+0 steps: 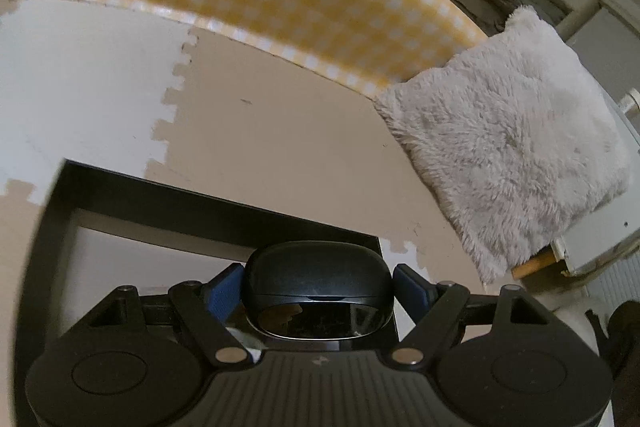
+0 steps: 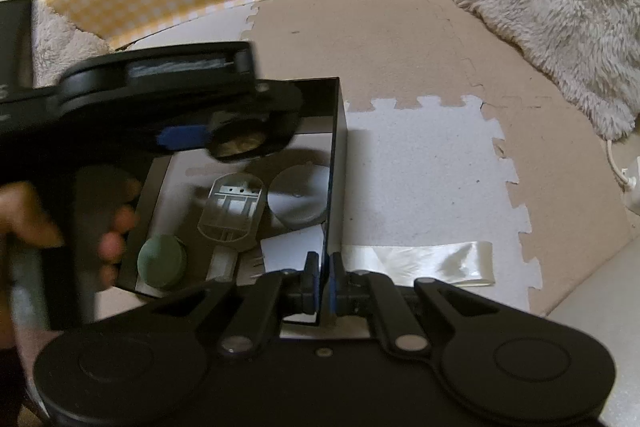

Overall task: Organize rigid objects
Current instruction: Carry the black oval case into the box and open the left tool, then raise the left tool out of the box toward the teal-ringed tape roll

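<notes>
You've got the black oval case (image 1: 318, 291) pinched across its width between the blue pads of your left gripper (image 1: 318, 285), and from the right wrist camera it's hanging over the open black box (image 2: 334, 147), above the back half. That wide sideways grip makes sense, since the case is smooth and rounded and the pads need its widest part to bite.

Your right gripper (image 2: 323, 277) is squeezed down on the box's near right wall, pads on either side of the thin panel. I'd guess that's just to pin the box so it doesn't skid on the foam mat (image 2: 420, 179) while stuff drops in.

Already inside: a green round puck (image 2: 162, 261) at the near left, a clear plastic oval tray (image 2: 234, 211) in the middle, a white round lid (image 2: 298, 197) to its right, and a white card (image 2: 292, 247) in front. Free space looks tight, so the case probably ends up toward the back.

A strip of shiny white ribbon (image 2: 420, 263) lies outside on the mat, right of the box.
</notes>
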`<action>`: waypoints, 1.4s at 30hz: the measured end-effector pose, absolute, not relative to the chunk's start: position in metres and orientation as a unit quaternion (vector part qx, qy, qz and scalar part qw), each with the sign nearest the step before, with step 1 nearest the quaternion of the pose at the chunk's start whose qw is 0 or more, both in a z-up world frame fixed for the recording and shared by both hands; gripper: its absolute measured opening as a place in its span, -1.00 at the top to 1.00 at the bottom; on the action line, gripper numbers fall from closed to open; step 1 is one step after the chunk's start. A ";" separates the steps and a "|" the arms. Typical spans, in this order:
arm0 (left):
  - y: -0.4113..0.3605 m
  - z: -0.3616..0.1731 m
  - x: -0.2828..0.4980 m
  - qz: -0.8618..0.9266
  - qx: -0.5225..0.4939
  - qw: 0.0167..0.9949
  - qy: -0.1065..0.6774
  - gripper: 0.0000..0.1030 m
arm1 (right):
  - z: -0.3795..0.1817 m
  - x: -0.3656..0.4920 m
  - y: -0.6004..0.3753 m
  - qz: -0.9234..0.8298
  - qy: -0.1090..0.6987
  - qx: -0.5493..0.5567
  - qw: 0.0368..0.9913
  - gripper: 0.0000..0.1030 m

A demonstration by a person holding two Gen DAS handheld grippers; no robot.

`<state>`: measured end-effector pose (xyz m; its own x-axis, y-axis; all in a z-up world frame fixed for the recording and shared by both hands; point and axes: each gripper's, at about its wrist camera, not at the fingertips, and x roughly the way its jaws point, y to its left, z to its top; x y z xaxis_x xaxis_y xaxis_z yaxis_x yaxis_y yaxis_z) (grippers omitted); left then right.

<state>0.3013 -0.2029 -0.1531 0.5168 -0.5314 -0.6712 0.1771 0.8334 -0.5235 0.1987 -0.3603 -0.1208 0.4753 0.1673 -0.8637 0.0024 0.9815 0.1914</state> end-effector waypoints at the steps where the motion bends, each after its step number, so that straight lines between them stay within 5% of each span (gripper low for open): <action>1: -0.205 -0.156 0.303 -0.208 -0.198 0.849 0.444 -0.57 | -0.121 0.198 -0.361 0.049 0.510 0.084 0.855 0.89; 42: -0.174 -0.091 0.242 -0.242 -0.047 0.857 0.452 -0.97 | -0.123 0.198 -0.362 0.047 0.509 0.088 0.855 0.89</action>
<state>0.2424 -0.1739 -0.0914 0.4738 -0.4567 -0.7529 0.3714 0.8789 -0.2994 0.1981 -0.3620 -0.1230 0.4778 0.1698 -0.8619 0.0089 0.9802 0.1980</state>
